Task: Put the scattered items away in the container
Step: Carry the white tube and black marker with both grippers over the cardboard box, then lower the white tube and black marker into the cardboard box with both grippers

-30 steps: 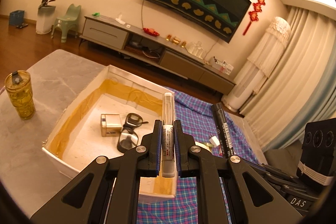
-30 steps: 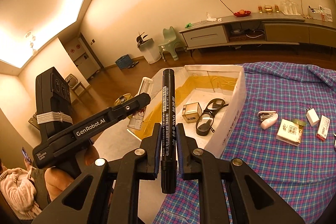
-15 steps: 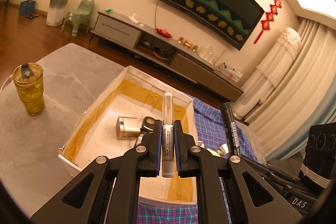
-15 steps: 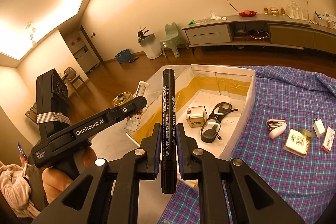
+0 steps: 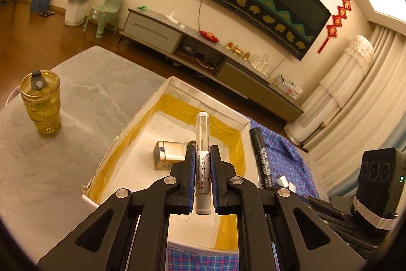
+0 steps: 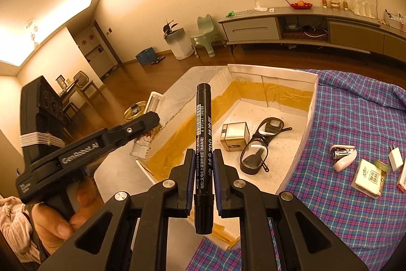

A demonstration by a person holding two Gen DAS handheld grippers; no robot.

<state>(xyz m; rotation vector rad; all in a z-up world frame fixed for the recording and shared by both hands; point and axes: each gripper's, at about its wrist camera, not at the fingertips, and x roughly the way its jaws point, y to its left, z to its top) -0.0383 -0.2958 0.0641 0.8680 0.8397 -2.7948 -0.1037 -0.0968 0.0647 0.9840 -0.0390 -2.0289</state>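
My left gripper [image 5: 203, 154] is shut on a white pen with a clear cap [image 5: 202, 156] and holds it above the white box [image 5: 142, 108], over its near half. My right gripper [image 6: 203, 156] is shut on a black marker [image 6: 202, 133] and holds it above the box's near left wall [image 6: 175, 118]. A gold square case [image 6: 234, 136] and black glasses [image 6: 261, 144] lie in the box. The case [image 5: 168, 155] also shows in the left wrist view. The left gripper [image 6: 149, 122] shows at the left of the right wrist view, the marker [image 5: 260, 156] at the right of the left wrist view.
A stapler [image 6: 343, 156], a white plug [image 6: 395, 156], a small packet [image 6: 369, 175] and a red-edged card [image 6: 402, 179] lie on the plaid cloth [image 6: 355, 113] right of the box. A yellow lidded cup [image 5: 41, 103] stands on the marble table [image 5: 83, 98] left of the box.
Both grippers have moved left toward the box with their pens held. The left gripper now hangs over the box interior, and the right gripper is nearer the box's near corner.
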